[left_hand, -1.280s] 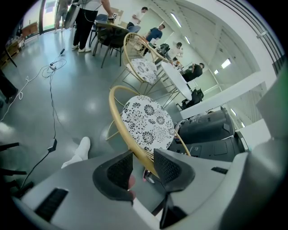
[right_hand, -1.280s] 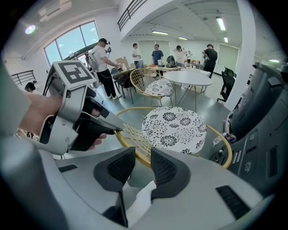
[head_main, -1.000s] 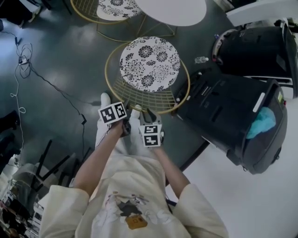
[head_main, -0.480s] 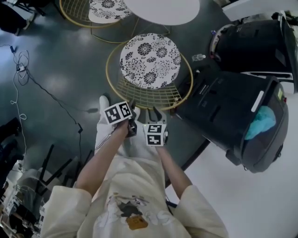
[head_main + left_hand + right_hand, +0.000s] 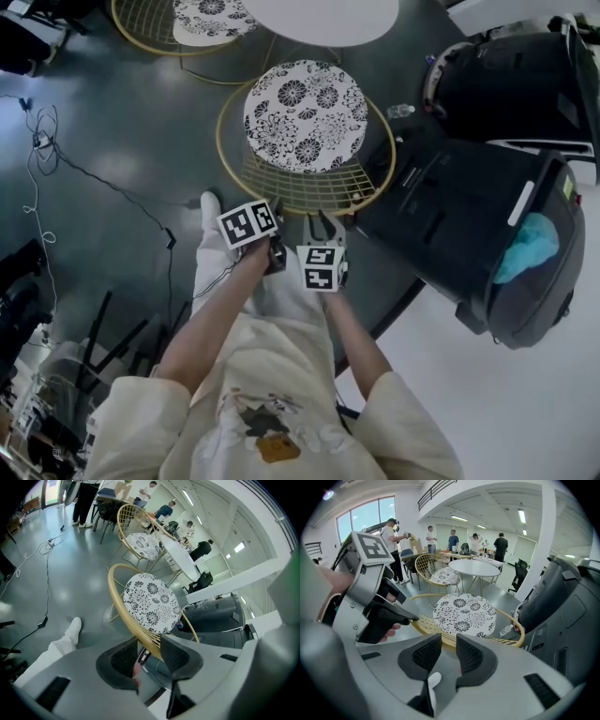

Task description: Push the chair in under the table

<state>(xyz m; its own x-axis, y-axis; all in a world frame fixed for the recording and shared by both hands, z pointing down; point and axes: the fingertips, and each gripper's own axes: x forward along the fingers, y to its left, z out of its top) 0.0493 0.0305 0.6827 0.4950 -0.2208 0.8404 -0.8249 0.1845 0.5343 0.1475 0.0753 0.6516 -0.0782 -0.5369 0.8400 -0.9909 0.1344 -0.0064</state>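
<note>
Chair (image 5: 305,117), gold wire frame with a round floral cushion: stands on the grey floor (image 5: 122,122) just near of the white round table (image 5: 319,14), its seat outside the tabletop's edge. Left gripper (image 5: 149,656): jaws wide, with the gold back rim (image 5: 123,617) passing between them close to the right pad, not pinched. Right gripper (image 5: 448,654): jaws narrowly apart, nothing between them, tips at the same rim. Matching second chair (image 5: 187,23): far left. Black housings (image 5: 487,216): right.

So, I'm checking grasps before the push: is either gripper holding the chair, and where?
Neither grips it. The left gripper has the back rim of the chair between open jaws; the right gripper is open just short of it.
</note>
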